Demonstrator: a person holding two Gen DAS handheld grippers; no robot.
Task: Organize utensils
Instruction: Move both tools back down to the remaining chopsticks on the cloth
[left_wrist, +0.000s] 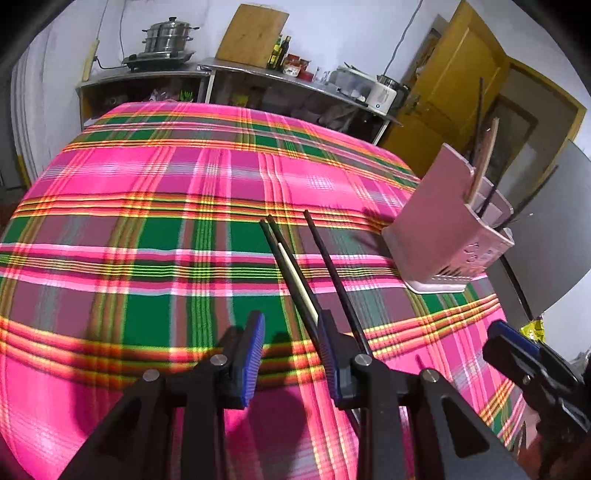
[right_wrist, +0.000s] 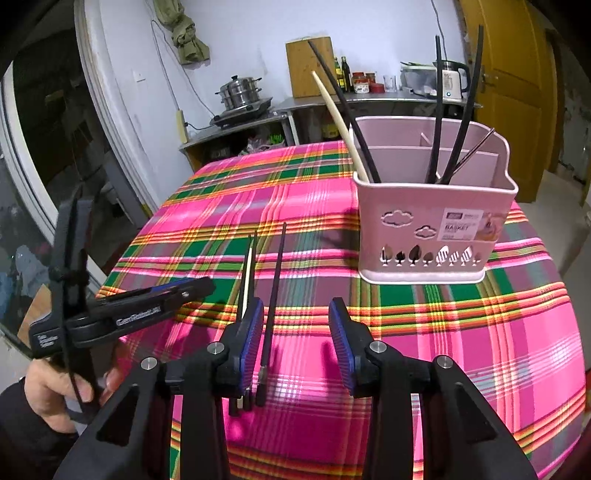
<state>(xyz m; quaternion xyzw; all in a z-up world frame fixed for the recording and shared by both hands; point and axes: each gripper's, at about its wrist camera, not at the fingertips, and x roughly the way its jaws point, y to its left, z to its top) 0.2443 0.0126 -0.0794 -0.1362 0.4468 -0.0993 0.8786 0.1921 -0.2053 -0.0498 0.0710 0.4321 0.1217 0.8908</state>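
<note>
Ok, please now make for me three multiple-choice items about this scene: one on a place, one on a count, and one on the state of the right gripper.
1. Where does the pink basket stand?
A) on the metal counter
B) on the floor
C) on the plaid cloth

2. How many pale chopsticks lie loose on the cloth?
A) none
B) one
C) three

3. How is the right gripper?
A) open, with a dark chopstick lying on the cloth between its fingers
B) shut on the basket
C) shut on a spoon

Answers:
1 C: its base sits on the cloth, toward the right side.
2 B: only one pale stick lies there, beside dark ones.
3 A: the two blue pads stand apart and neither presses the stick.
</note>
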